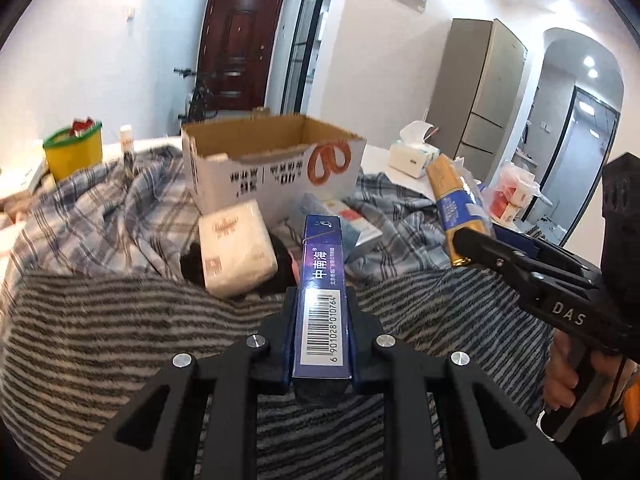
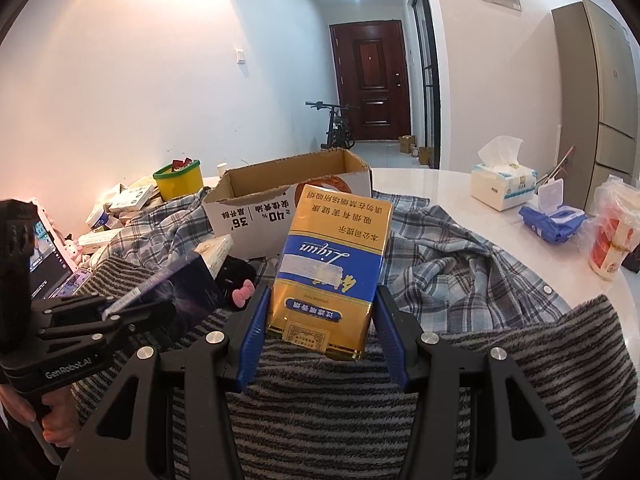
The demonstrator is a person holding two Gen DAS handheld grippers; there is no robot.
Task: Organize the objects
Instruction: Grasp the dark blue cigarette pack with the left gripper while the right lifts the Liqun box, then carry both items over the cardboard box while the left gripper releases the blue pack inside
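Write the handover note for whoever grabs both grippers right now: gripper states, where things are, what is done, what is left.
Left gripper: shut on the long dark-blue carton with the barcode, held above the striped grey blanket.
Right gripper: holds the gold-and-blue cigarette carton between its jaws, upright and raised.
The open white cardboard box stands ahead on the plaid shirt; no contents show from here.
Still loose by the box: the white tissue pack and a small black object with a pink bow.
Done: both cartons picked up.
Left: probably put both in the box, then the loose items.
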